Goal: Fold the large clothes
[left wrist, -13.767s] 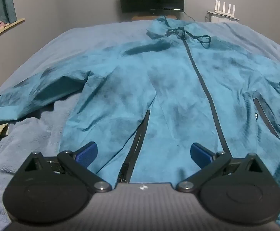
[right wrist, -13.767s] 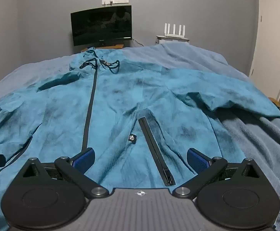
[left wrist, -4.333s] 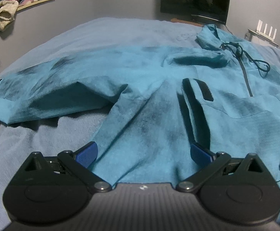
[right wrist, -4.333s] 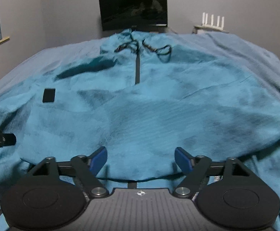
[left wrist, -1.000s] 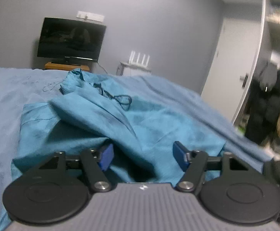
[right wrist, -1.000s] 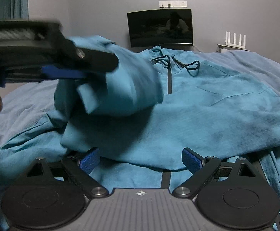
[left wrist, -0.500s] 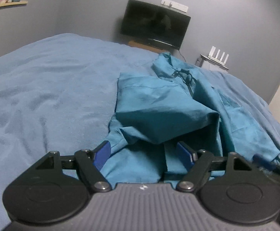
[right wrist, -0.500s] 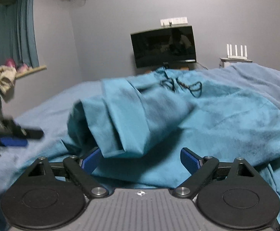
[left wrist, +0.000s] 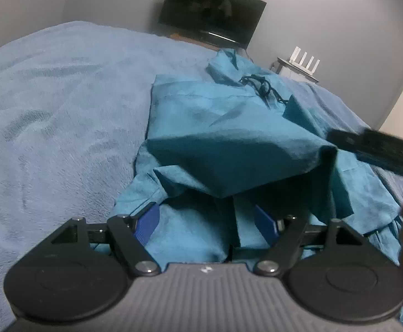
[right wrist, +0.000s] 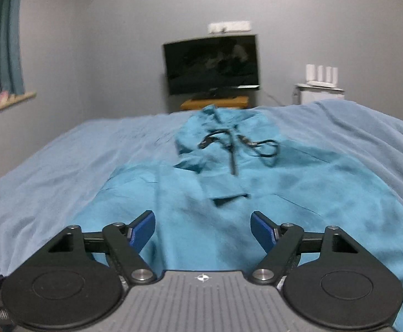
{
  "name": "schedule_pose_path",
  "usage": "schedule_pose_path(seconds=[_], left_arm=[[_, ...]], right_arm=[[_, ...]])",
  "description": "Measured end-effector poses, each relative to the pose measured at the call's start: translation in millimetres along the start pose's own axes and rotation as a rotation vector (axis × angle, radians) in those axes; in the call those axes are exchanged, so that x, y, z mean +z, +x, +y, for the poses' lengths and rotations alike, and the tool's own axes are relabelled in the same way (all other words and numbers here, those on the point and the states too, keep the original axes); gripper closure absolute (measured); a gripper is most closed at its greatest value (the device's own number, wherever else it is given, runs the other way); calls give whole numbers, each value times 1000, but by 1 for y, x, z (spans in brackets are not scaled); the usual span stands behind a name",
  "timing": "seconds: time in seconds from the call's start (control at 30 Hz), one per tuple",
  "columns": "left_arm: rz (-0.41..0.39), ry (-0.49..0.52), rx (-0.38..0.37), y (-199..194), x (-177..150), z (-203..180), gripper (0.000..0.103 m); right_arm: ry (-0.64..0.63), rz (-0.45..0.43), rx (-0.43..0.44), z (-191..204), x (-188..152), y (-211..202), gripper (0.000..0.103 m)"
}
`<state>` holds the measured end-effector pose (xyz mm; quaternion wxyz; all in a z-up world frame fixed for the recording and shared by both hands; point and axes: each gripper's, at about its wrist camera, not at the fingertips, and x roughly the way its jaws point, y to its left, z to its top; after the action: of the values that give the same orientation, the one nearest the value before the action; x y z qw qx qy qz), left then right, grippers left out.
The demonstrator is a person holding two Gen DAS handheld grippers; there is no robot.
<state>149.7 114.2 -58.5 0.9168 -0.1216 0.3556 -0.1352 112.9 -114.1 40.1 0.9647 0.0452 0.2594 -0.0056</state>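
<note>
- Teal jacket (left wrist: 229, 127) on the bed (left wrist: 49, 105), left sleeve and side now folded in over the body, unlike a second ago when lifted mid-air.
- Left hand-held gripper (left wrist: 207, 218) open over the hem, jaws just widened, cloth loose between, no pinch.
- Right hand-held gripper (right wrist: 203, 228) open, jaws just narrowing, nothing gripped.
- Side folds look done; bottom-to-collar fold likely next.

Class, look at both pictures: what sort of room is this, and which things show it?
Most likely a bedroom: a bed under a blue blanket, a TV by the wall, and a curtain.
</note>
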Motion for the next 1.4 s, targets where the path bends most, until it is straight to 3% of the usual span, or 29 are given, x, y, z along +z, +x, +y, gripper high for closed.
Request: schedule_pose_path(seconds=[0.1, 0.13, 0.2, 0.23, 0.3, 0.47, 0.53, 0.63, 0.73, 0.87, 0.9, 0.97, 1.03, 1.07, 1.13, 1.2, 1.4], left_arm=[[14, -13, -5, 5, 0, 3, 29], [18, -22, -9, 7, 1, 4, 29], [18, -36, -14, 8, 1, 6, 29], [16, -42, -13, 9, 2, 7, 29], [12, -48, -14, 10, 2, 8, 29], [14, -44, -15, 11, 3, 6, 29], [11, -37, -12, 11, 4, 4, 29], [11, -25, -9, 11, 5, 1, 29], [18, -15, -4, 13, 4, -1, 29], [21, -7, 3, 12, 4, -3, 29], [21, -8, 3, 12, 4, -3, 29], [24, -10, 4, 13, 5, -3, 29], [31, -13, 6, 15, 4, -3, 29], [36, -16, 6, 16, 4, -3, 29], [47, -26, 10, 19, 4, -3, 29], [59, -26, 15, 22, 3, -4, 29], [58, -9, 22, 21, 2, -8, 29]], right_arm=[[-64, 95, -37, 16, 6, 34, 20], [-78, 128, -45, 18, 6, 43, 28], [-91, 204, -59, 18, 3, 59, 68], [-88, 216, -66, 16, 2, 61, 94], [-55, 186, -70, 6, 3, 54, 96], [39, -30, -108, -38, 14, 2, 100], [86, -110, -152, -64, 14, -21, 100], [166, -151, -215, -105, -4, -42, 100], [223, -93, -271, -134, -31, -38, 100], [328, 42, -280, -160, -66, -12, 95], [345, 52, -280, -163, -70, -9, 91], [354, 52, -291, -162, -72, -6, 72], [324, 16, -322, -157, -70, -11, 35], [309, -7, -342, -159, -67, -7, 31], [298, -20, -376, -159, -65, -12, 35], [306, 23, -415, -166, -65, -3, 40], [332, 156, -471, -187, -77, 13, 34]])
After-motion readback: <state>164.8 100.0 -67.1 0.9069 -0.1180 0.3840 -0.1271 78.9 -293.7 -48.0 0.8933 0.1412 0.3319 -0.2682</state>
